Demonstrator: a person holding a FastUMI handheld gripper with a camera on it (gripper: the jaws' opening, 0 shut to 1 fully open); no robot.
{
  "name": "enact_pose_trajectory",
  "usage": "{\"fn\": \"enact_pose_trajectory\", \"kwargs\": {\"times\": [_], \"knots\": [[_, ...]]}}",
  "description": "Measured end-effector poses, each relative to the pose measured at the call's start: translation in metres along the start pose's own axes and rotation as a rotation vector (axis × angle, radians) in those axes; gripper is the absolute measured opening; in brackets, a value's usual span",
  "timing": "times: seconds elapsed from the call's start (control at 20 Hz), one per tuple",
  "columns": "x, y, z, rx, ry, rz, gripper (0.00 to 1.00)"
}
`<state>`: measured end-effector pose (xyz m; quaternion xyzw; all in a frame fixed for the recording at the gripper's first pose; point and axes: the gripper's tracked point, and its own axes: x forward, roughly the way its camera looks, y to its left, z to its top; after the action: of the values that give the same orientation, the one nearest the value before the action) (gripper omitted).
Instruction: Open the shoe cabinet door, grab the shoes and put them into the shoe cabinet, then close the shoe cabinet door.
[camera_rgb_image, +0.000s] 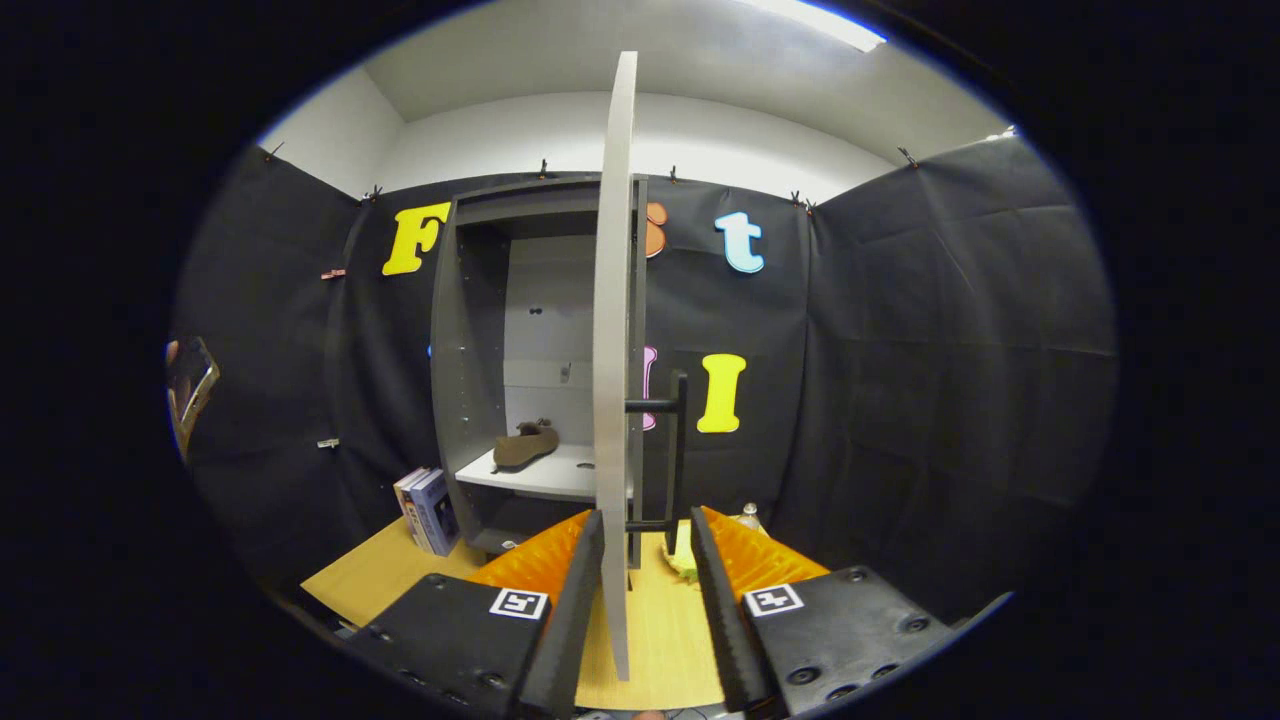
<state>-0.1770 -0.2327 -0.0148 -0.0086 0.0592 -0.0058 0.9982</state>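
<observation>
The grey shoe cabinet stands against the back wall with its door swung wide, edge-on to me. A brown shoe lies on the white shelf inside. The door's lower edge runs down between the fingers of my gripper, close to the left finger. The black bar handle on the door's right face stands just ahead of the right finger. There is a gap between the door and the right finger, so the gripper is open and holds nothing.
Two books lean against the cabinet's left foot on the wooden tabletop. A pale green object and a small bottle lie right of the door's foot. Black cloth walls close in on both sides.
</observation>
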Motion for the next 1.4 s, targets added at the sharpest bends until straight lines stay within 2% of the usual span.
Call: {"fn": "enact_pose_trajectory", "kwargs": {"times": [0.1, 0.15, 0.2, 0.3, 0.6, 0.75, 1.15, 1.4], "knots": [[-0.006, 0.017, -0.015, 0.008, 0.047, 0.030, 0.76], [-0.006, 0.028, -0.023, 0.018, 0.068, 0.048, 0.82], [-0.005, 0.040, -0.032, 0.029, 0.090, 0.063, 0.92], [-0.001, 0.068, -0.058, 0.034, 0.155, 0.105, 0.99], [0.017, 0.150, -0.158, 0.061, 0.389, 0.223, 1.00], [0.025, 0.178, -0.204, 0.091, 0.493, 0.251, 1.00], [0.065, 0.220, -0.318, 0.175, 0.687, 0.214, 0.99], [0.086, 0.221, -0.387, 0.217, 0.815, 0.127, 0.99]]}}
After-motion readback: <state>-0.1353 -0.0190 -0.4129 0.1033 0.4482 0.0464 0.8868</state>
